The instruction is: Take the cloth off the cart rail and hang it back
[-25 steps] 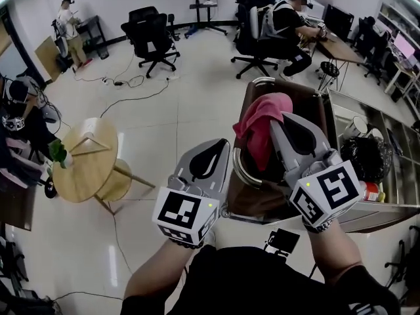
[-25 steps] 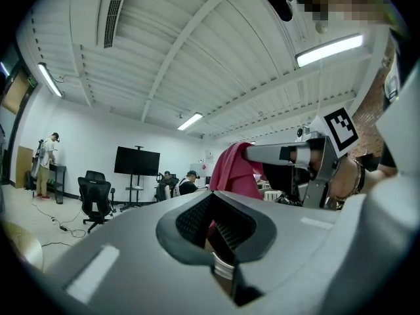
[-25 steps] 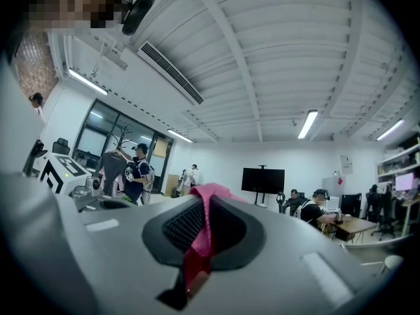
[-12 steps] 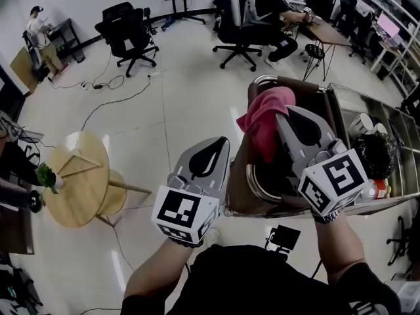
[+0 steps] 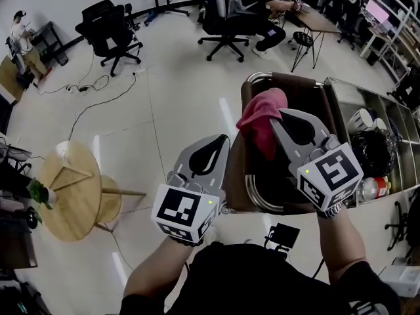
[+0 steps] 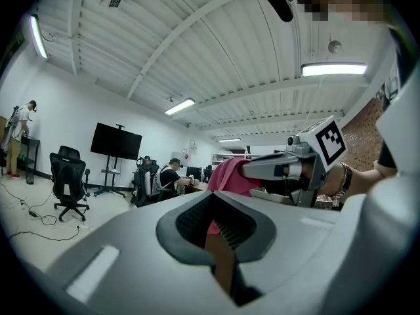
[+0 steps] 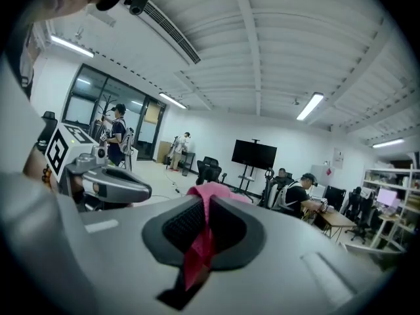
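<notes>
A pink cloth point(image 5: 261, 115) is held up over the near left corner of the cart point(image 5: 303, 92), bunched at the top and hanging down across the cart's brown top. It is pinched at one fold between the clenched jaws of the right gripper point(image 5: 278, 125), and in the right gripper view a pink strip is seen clamped in the slot between them. Whether the cloth touches the cart's chrome rail point(image 5: 244, 94), which curves just beside and below it, cannot be told.

The right forearm point(image 5: 336, 241) is stretched forward over the cart's near end, with the gripper pointed roughly level. The left gripper point(image 5: 220, 147) is held alongside, just off the cart's left edge and above the floor. Its jaws are closed together with nothing gripped, and only the cloth and cart are seen beyond them.

On the metal shelf at the cart's right side, a black bag point(image 5: 375, 151), a white cup point(image 5: 360, 119) and a bottle point(image 5: 369, 189) are seen. A round wooden table point(image 5: 71, 190) stands well to the cart's left. Beyond the cart, black office chairs point(image 5: 105, 29), loose floor cables point(image 5: 98, 84) and a seated person point(image 5: 254, 0) at a desk are visible.
</notes>
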